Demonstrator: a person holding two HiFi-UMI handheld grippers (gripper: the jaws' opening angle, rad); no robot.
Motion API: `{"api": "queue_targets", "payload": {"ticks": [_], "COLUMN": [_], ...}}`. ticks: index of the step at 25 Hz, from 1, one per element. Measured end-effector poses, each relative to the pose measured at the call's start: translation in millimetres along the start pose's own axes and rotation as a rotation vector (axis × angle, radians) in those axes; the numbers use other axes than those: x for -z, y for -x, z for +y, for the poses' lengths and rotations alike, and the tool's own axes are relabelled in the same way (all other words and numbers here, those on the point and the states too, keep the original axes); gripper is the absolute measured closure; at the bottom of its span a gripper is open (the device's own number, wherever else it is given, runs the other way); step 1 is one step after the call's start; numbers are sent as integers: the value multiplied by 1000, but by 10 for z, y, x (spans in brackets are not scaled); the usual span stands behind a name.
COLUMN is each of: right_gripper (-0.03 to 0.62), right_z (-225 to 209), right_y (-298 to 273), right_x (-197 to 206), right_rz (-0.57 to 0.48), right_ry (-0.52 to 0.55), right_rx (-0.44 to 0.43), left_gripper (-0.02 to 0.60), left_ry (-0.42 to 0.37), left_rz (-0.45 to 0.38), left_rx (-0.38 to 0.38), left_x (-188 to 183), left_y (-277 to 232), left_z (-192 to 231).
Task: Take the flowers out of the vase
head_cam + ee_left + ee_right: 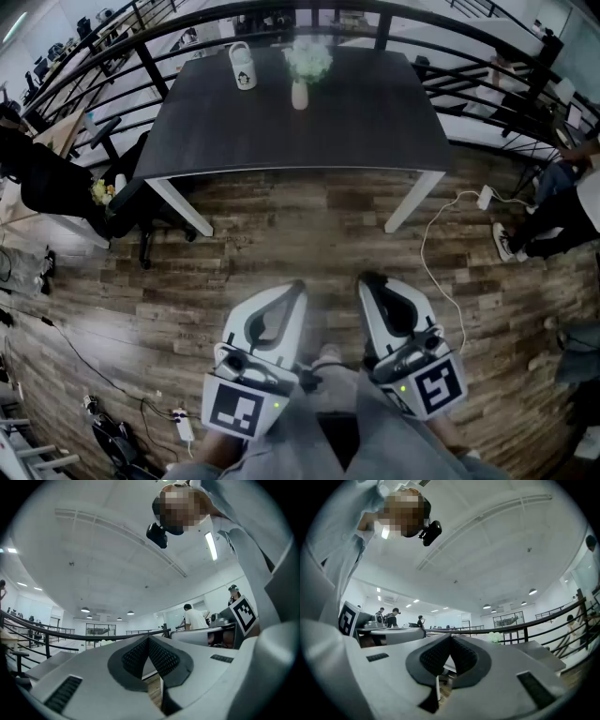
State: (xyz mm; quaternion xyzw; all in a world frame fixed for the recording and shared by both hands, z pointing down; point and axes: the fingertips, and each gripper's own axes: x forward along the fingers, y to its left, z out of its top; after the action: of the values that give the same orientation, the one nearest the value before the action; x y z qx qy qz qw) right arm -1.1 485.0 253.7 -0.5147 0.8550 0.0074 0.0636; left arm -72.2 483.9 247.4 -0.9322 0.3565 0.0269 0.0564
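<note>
Two grippers, the left gripper point(289, 294) and the right gripper point(372, 283), hang near, over the wood floor point(281, 234), fingers closed on nothing. Far off, the white flowers point(307, 59) stand in the vase point(299, 95) on the dark counter point(281, 136), right of a mug point(243, 67).

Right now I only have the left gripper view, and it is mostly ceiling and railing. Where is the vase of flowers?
Observer: In the head view the vase stands on the dark table, near its far edge, with the flowers in it.
Operator: Is anything beside it that I could knock?
Observer: A white mug stands to the vase's left, apart from it.
Operator: And the right tool?
Observer: The right gripper view shows the right tool with its jaws together and nothing between them.
</note>
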Motion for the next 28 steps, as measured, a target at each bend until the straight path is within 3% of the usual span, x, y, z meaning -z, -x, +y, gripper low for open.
{"api": "queue_targets", "payload": {"ticks": [16,28], "right_gripper": [592,592], "right_z": [-205,-463], "right_y": [58,208], "right_x": [63,26], "right_rz": [4,-14], "right_ry": [-46,-52], "right_rx": [4,2], "left_gripper": [583,583], "left_ry": [-4,-23], "left_rz": [2,0], "left_rx": [2,-51], "left_x": [35,24], "left_y": [-177,-257], "left_z": [-98,-225]}}
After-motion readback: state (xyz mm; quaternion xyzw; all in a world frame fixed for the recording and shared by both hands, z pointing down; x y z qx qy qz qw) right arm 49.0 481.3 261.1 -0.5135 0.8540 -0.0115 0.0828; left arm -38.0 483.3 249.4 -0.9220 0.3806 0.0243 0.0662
